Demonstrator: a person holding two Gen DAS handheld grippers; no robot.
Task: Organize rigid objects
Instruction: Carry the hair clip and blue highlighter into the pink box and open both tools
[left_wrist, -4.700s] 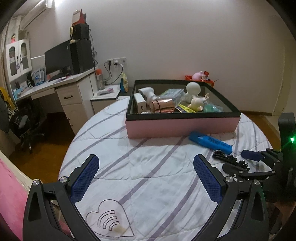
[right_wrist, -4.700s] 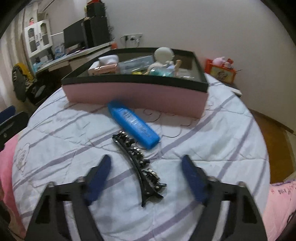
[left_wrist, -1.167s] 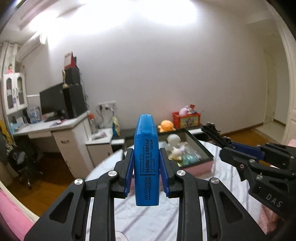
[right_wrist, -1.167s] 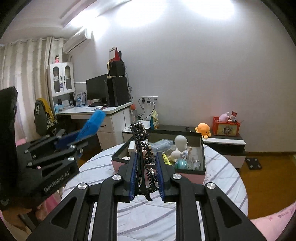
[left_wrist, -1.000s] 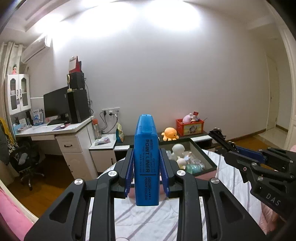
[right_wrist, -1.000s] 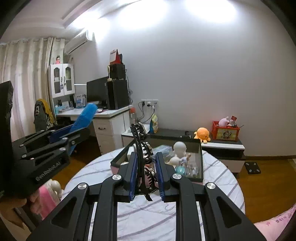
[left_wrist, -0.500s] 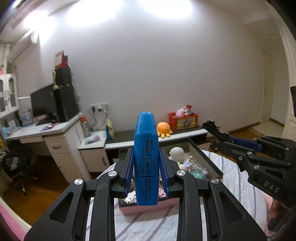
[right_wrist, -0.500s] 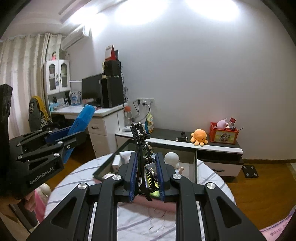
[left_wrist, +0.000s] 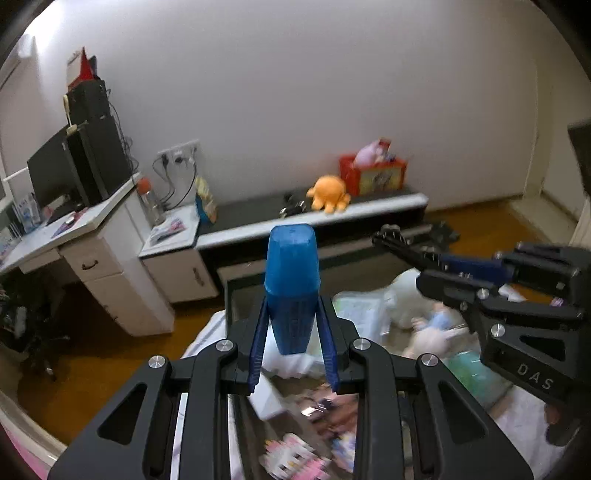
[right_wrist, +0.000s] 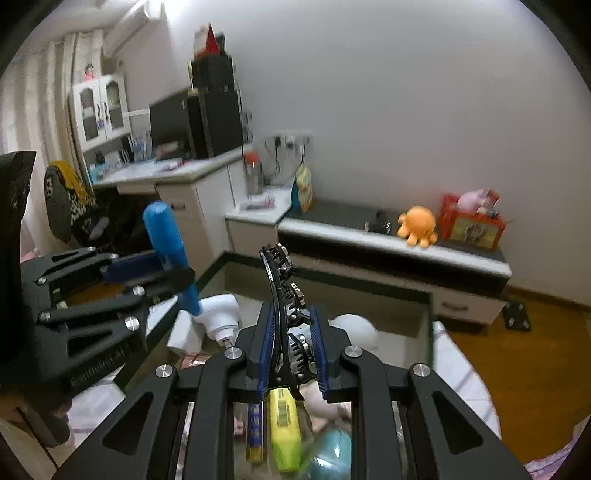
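Above the black-rimmed box (right_wrist: 424, 295) on the striped table, the left gripper (left_wrist: 293, 347) is clamped on a blue marker (left_wrist: 291, 291) and the right gripper (right_wrist: 291, 354) on a black hair clip (right_wrist: 282, 291). Only the right wrist view shows a yellow tube (right_wrist: 282, 428) beneath; the left shows blurred packets near the box's front.

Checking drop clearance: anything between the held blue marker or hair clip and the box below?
No lid or barrier shows. The blue marker and hair clip hang over the open box, but its floor is crowded with toys and packets, so free landing spots are few.
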